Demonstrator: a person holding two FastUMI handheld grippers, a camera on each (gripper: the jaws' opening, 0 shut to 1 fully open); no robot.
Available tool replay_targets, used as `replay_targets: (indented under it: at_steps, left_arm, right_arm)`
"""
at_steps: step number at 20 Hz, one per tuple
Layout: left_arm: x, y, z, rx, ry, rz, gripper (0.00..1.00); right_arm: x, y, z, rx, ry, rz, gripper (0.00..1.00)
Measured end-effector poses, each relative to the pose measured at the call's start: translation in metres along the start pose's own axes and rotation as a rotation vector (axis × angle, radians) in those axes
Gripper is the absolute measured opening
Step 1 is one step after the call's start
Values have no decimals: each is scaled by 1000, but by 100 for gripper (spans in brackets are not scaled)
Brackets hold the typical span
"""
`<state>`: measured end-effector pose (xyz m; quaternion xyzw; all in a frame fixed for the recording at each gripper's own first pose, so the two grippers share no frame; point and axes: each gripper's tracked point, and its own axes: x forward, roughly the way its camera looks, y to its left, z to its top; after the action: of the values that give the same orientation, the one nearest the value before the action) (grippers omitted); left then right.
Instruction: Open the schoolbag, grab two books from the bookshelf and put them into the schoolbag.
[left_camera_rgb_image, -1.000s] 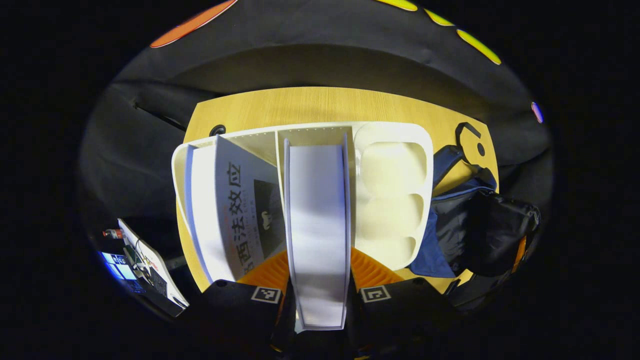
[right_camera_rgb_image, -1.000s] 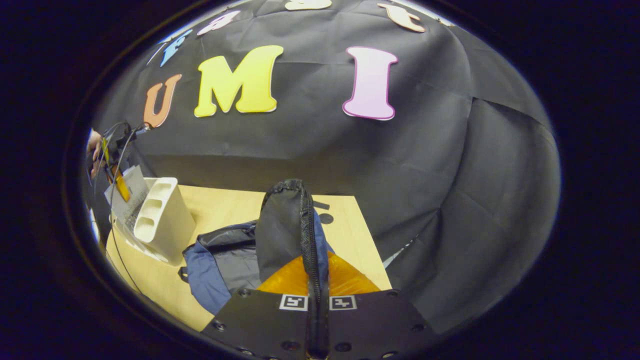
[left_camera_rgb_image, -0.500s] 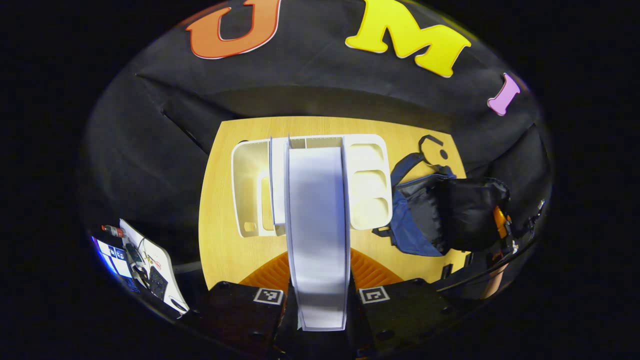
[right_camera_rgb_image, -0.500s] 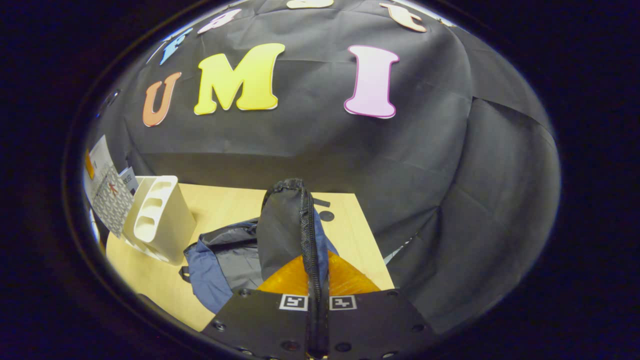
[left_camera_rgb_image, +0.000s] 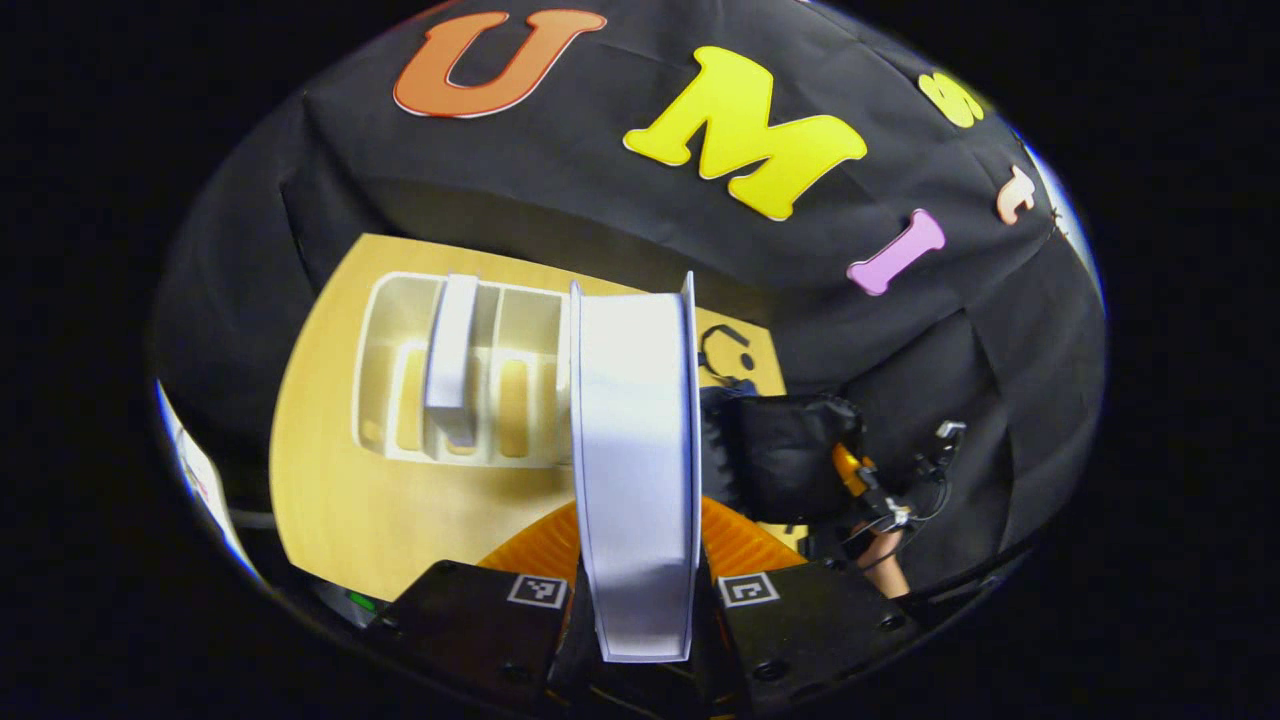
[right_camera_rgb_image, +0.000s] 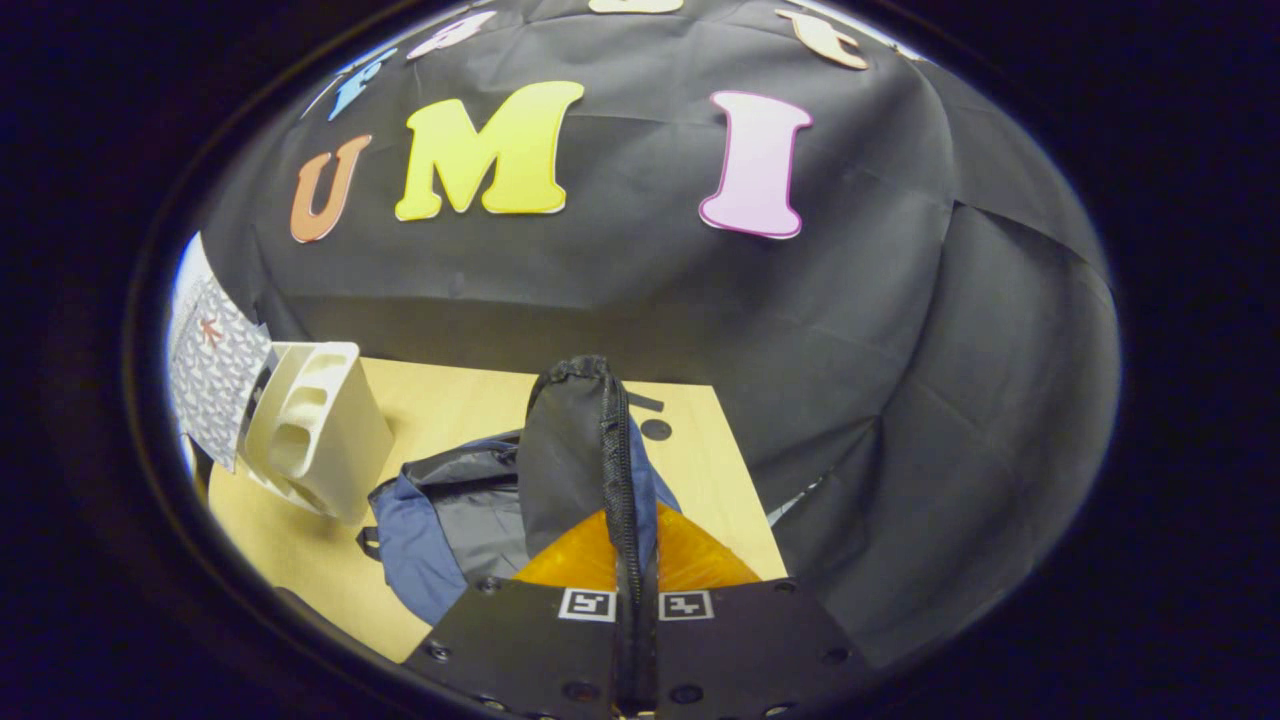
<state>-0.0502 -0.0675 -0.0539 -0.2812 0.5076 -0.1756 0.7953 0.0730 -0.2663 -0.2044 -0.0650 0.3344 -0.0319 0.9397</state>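
Left tool (left_camera_rgb_image: 640, 600): closed on a white book (left_camera_rgb_image: 636, 470), which stands edge-on up the centre of the left gripper view, page block facing the camera, one finger pressing each cover
Bookshelf (left_camera_rgb_image: 395, 385): a cream rack on the wooden table (left_camera_rgb_image: 330, 500), left of centre in the left gripper view; one more book (left_camera_rgb_image: 452, 365) stands in its slots
Same bookshelf from the other side (right_camera_rgb_image: 315, 430): at the left edge of the right gripper view, with the held book's patterned cover (right_camera_rgb_image: 205, 385) just beyond it
Right tool (right_camera_rgb_image: 632, 620): closed on the black zip edge of the schoolbag flap (right_camera_rgb_image: 575, 450), held upright at lower centre of the right gripper view
Schoolbag (right_camera_rgb_image: 440, 530): blue and grey, slumped on the table left of the lifted flap; in the left gripper view it sits right of centre as a dark mass (left_camera_rgb_image: 780, 455), with the person's hand (left_camera_rgb_image: 885, 560) below it
Step, as a judgement: first book is out of the bookshelf and must travel to the bag's mouth
Risk, slipping: the book is pinched near one end, so its weight could swing it in the grip
Risk, mouth: soft fabric may sag if the flap drops, and the book's corner would catch on the zip
Risk, bookshelf: a low swing could knock the remaining book over
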Motion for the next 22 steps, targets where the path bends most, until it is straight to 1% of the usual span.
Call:
replay_targets:
  at_steps: [3,4,8,12,17,18,22]
  left_arm:
    - [29,-24,-16,-27,-19,-102,41]
    - [45,-33,-20,-31,-19,-122,41]
    - [115,-48,-49,-25,5,-114,41]
    - [180,-74,-81,-98,69,-148,41]
    - [248,-73,-108,-117,109,-108,41]
    - [257,-72,-113,-128,119,-113,41]
    - [290,-85,-117,-191,110,-190,41]
  right_arm:
    - [-2,1,2,-17,-4,6,1]
    - [-3,2,2,-18,-3,9,1]
    - [-4,-4,1,6,2,6,1]
    - [1,-8,1,8,2,7,1]
    - [7,-7,3,-12,4,21,1]
    - [8,-9,2,-11,7,24,1]
    - [10,-13,2,-15,17,29,1]
